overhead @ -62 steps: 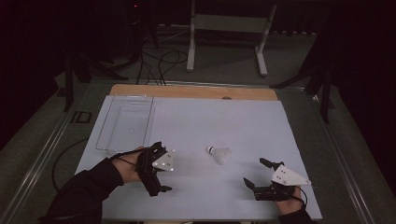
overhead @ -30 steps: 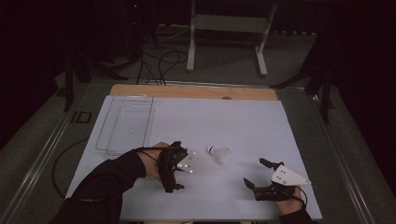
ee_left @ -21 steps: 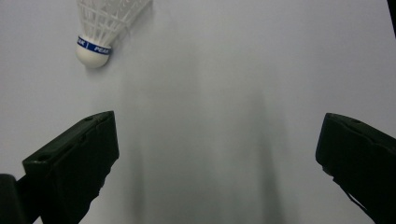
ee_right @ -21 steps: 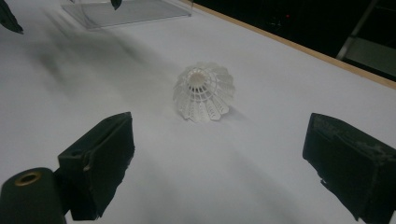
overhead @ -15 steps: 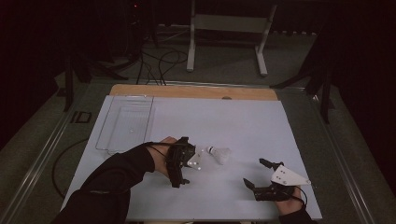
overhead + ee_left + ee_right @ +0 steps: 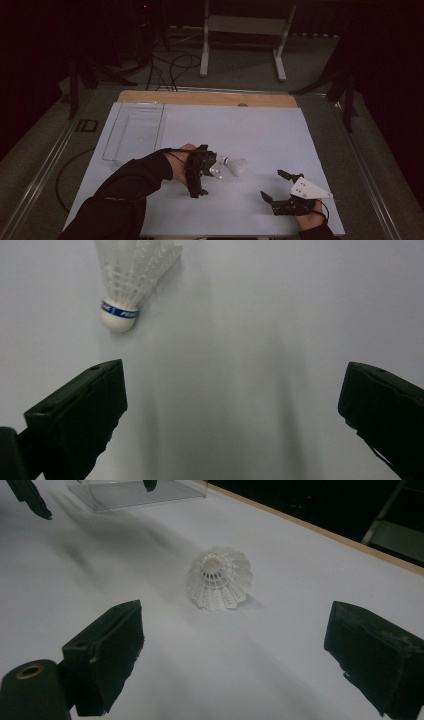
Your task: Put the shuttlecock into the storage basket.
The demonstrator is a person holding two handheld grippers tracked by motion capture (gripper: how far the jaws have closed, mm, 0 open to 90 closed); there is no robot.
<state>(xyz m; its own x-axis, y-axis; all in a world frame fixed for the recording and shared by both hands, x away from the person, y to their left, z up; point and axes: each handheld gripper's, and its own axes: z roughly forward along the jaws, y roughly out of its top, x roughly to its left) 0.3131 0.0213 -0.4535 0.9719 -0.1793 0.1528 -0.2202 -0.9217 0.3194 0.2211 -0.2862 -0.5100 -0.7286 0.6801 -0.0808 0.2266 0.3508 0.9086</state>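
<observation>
Where the shuttlecock [image 6: 235,164] lies on its side on the white desk [image 6: 260,135], its cork base, ringed by a blue band whose lettering is too small to be read, is turned toward the left hand-held gripper [image 6: 206,171]. That gripper is seen just beside the cork with its jaws spread wide and nothing held. Its feather skirt is cut off by the top edge of the left gripper view. Well apart, near the front edge, the right hand-held gripper [image 6: 274,187] is likewise wide open and empty. At far left a clear plastic tray [image 6: 132,131] is seen, with no contents visible.
</observation>
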